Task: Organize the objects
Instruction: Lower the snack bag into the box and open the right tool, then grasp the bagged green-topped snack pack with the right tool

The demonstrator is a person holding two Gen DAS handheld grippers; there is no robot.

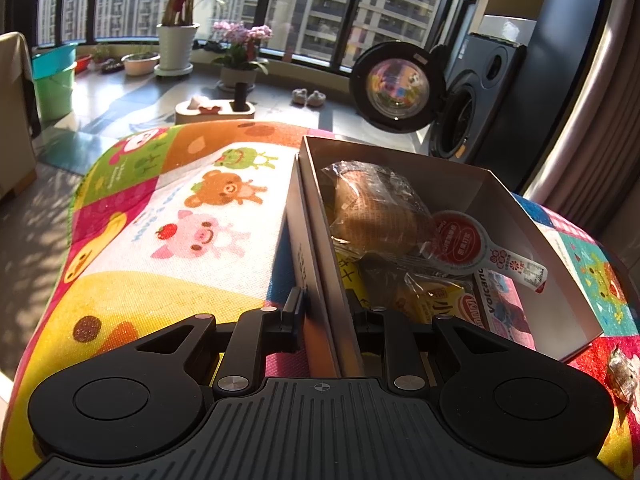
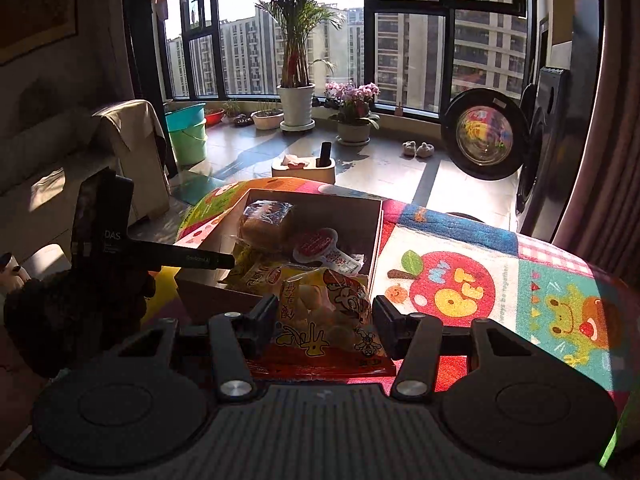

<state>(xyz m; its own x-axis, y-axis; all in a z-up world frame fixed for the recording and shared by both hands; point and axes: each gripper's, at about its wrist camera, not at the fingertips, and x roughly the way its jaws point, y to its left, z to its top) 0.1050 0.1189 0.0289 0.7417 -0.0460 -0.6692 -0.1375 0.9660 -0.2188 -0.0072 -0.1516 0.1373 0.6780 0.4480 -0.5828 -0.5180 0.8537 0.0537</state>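
The left wrist view sits low and close at the cardboard box's [image 1: 448,168] near left wall, facing along the cartoon-print mat [image 1: 168,216] toward the windows. The right wrist view looks from slightly farther back at the box's [image 2: 376,236] near end, facing the same windows. Both share box, mat, washing machine door [image 1: 396,86] [image 2: 484,134] and potted orchid [image 1: 240,54] [image 2: 354,106].

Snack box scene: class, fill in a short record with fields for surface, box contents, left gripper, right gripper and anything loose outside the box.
surface: cartoon mat
box: open, cardboard, on the mat
contents: wrapped bun, red-lidded cup, yellow packets
left gripper: fingers astride the box's near wall; grip unclear
right gripper: holds a yellow snack bag just short of the box
loose: small wrapped candy on the mat beside the box
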